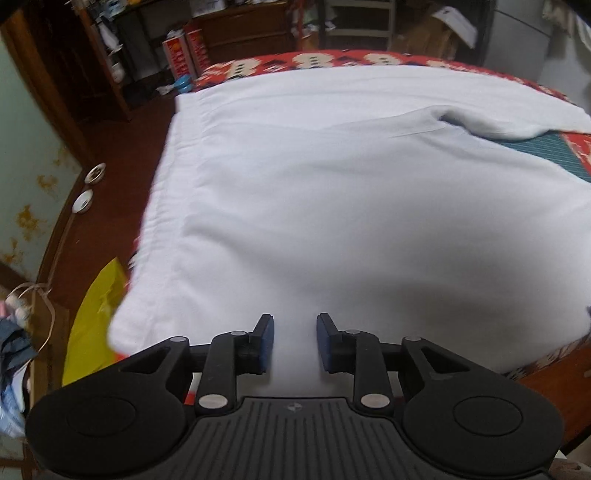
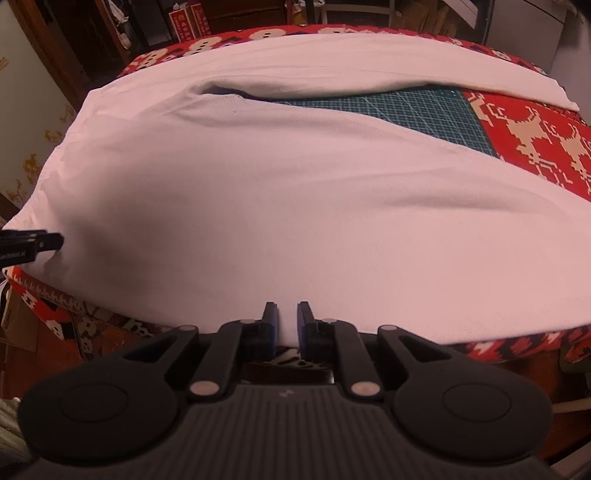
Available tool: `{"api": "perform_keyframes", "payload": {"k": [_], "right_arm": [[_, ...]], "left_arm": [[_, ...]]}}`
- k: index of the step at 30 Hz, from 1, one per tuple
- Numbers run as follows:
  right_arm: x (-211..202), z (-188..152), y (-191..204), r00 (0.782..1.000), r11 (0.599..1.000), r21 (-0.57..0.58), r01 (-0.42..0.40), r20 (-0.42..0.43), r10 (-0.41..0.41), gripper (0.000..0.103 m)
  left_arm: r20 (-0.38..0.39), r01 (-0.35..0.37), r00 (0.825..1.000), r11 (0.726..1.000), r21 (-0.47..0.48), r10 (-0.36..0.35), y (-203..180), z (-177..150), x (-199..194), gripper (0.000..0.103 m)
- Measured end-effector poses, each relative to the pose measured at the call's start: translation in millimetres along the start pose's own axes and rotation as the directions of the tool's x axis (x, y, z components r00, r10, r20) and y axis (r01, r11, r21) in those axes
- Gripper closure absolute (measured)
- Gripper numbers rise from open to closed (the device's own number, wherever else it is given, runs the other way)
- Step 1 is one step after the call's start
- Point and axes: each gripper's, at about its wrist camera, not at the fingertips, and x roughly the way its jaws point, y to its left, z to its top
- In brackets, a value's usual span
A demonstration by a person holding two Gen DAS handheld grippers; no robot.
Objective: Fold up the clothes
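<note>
A white garment [image 1: 332,203] [image 2: 277,203] lies spread over a table covered with a red patterned cloth [image 2: 535,140]. Its hemmed band runs down the left side, and two long parts split apart toward the right. My left gripper [image 1: 295,343] hovers over the near left part, open by a narrow gap, with cloth lying under and between its blue pads. In the right wrist view the left gripper's finger [image 2: 40,243] pokes in from the left edge. My right gripper [image 2: 288,325] is at the garment's near edge, shut on the white fabric.
A green cutting mat [image 2: 424,114] [image 1: 554,151] shows in the split between the garment's two parts. A yellow bag [image 1: 92,325] sits beside the table's near left corner. Two small bowls [image 1: 94,173] are on the floor, and dark shelves and drawers [image 1: 243,33] stand behind the table.
</note>
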Motion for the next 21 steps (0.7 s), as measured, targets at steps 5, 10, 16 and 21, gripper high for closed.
{"api": "perform_keyframes", "payload": {"k": [5,10,16,21], "right_arm": [[-4.1,17.2,3.1,1.000,1.000,-0.005,-0.004,0.027,0.005,0.090],[9.9,43.7,22.3,0.998,0.999,-0.041,-0.035,0.043,0.037,0.089],[25.8,58.6,62.4,0.994,0.990,-0.093,-0.104,0.027,0.107,0.089],[35.8,63.3,114.5,0.984,0.970,-0.168,-0.177,-0.009,0.178,0.089]], "left_arm": [[0.016,-0.038,0.999,0.998,-0.047,0.039,24.6,4.2,0.8,0.076],[0.024,-0.048,0.999,0.998,-0.039,0.049,42.5,4.0,8.5,0.079],[0.028,-0.048,0.998,0.998,-0.027,0.049,60.3,-3.9,10.1,0.081],[0.010,-0.028,1.000,0.999,-0.031,0.028,67.6,-7.1,6.7,0.083]]}}
